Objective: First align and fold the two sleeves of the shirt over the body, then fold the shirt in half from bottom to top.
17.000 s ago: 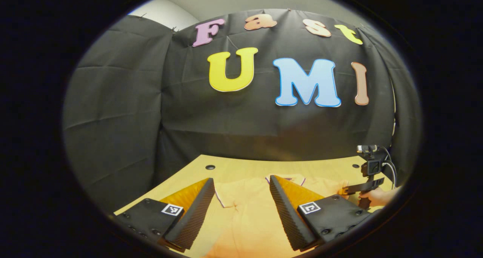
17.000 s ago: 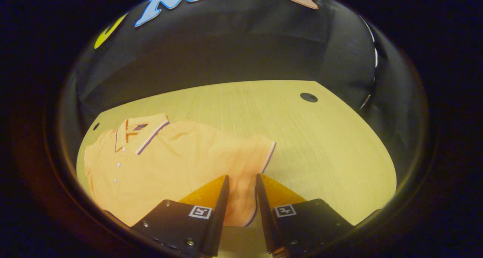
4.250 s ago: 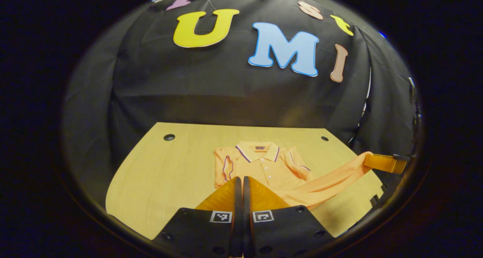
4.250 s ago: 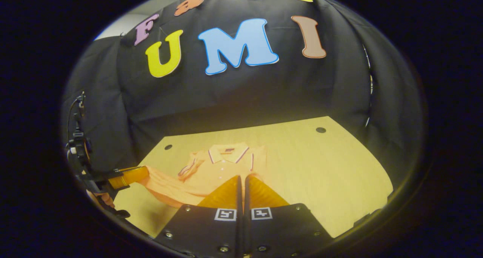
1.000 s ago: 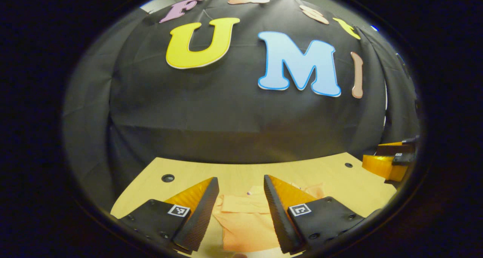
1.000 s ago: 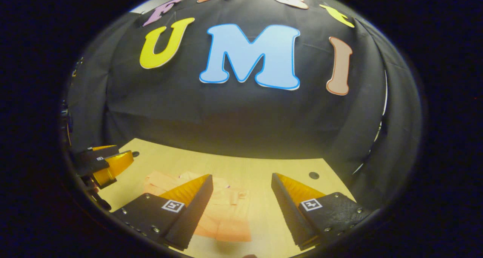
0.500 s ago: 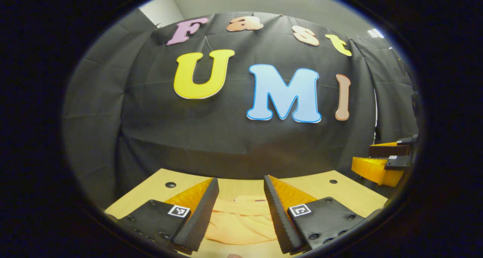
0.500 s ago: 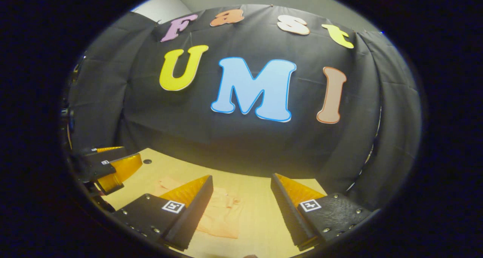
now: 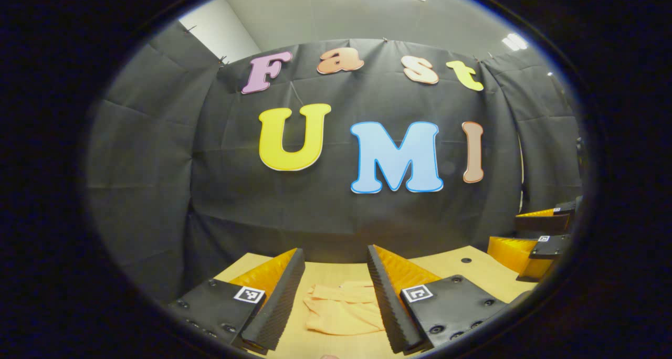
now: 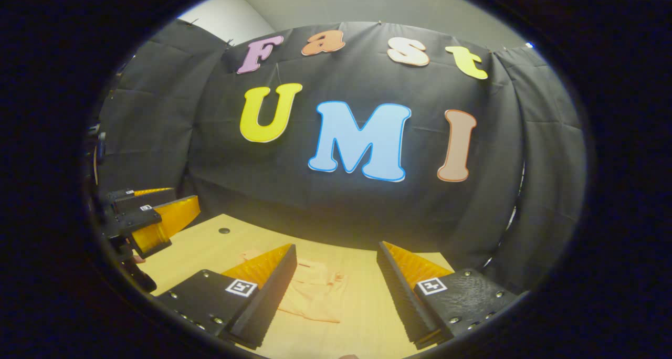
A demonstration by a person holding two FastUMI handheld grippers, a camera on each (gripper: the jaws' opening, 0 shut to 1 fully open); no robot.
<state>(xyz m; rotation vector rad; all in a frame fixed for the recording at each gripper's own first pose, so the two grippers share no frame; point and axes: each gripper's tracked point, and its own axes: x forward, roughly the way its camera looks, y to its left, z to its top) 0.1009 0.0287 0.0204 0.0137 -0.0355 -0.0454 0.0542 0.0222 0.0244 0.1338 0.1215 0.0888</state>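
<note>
One wooden table (image 9: pixel 475 264) carries the orange shirt (image 9: pixel 344 309), apparently folded into a compact bundle. Above the shirt, left gripper (image 9: pixel 336 259) and right gripper (image 10: pixel 336 254) hang spread wide, holding nothing.

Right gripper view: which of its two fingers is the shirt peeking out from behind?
The finger on the picture's left: the folded shirt lies right beside it, partly hidden by it. The other finger has bare table beside it.
</note>
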